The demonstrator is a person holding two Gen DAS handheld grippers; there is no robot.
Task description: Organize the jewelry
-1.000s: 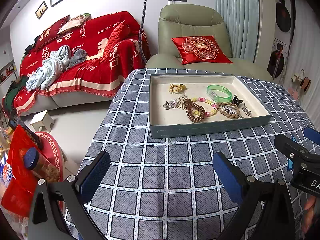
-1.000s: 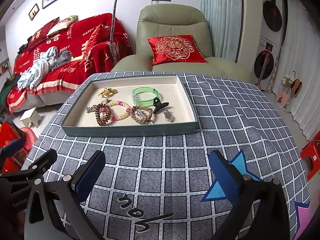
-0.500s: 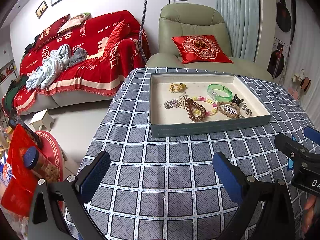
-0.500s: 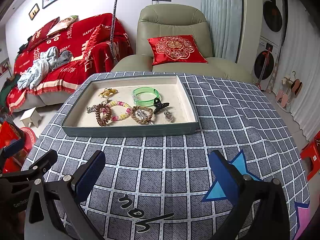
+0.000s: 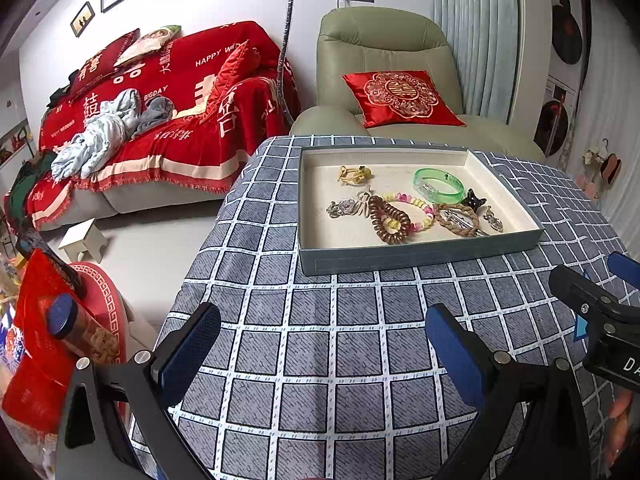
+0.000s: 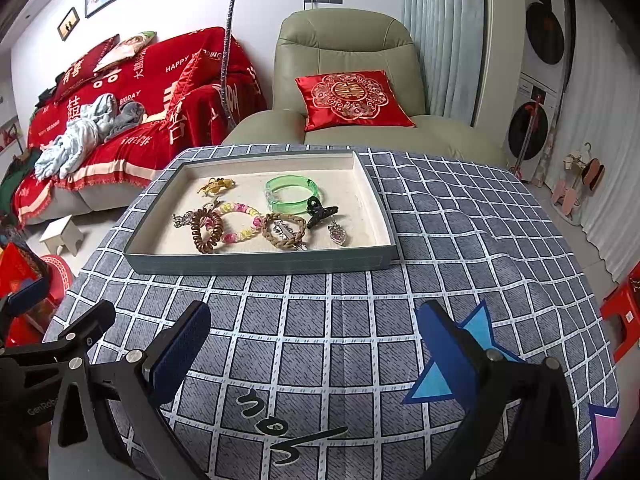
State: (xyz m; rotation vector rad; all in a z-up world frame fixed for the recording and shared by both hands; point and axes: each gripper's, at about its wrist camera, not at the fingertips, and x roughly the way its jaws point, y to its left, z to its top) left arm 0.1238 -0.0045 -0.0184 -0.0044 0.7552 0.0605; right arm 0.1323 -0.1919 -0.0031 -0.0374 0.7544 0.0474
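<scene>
A grey-blue tray [image 5: 400, 258] [image 6: 256, 265] sits on the checked tablecloth and holds several pieces of jewelry: a green bangle [image 5: 438, 186] [image 6: 291, 192], a brown coil band [image 5: 389, 220] [image 6: 206, 230], a pastel bead bracelet [image 5: 416, 210] [image 6: 240, 220], a braided brown ring [image 5: 456, 219] [image 6: 284, 230], a black clip [image 5: 473, 200] [image 6: 320, 211], a yellow tie [image 5: 354, 175] [image 6: 216, 186] and silver charms [image 5: 344, 208]. My left gripper [image 5: 320, 354] and my right gripper [image 6: 316, 354] are both open and empty, hovering over the cloth in front of the tray.
A green armchair with a red cushion [image 5: 400, 98] stands behind the table, a red-covered sofa [image 5: 160, 100] to the left. The table's left edge [image 5: 200, 248] drops to the floor, where a small stool [image 5: 82, 238] stands. Blue star stickers [image 6: 472, 328] lie on the cloth.
</scene>
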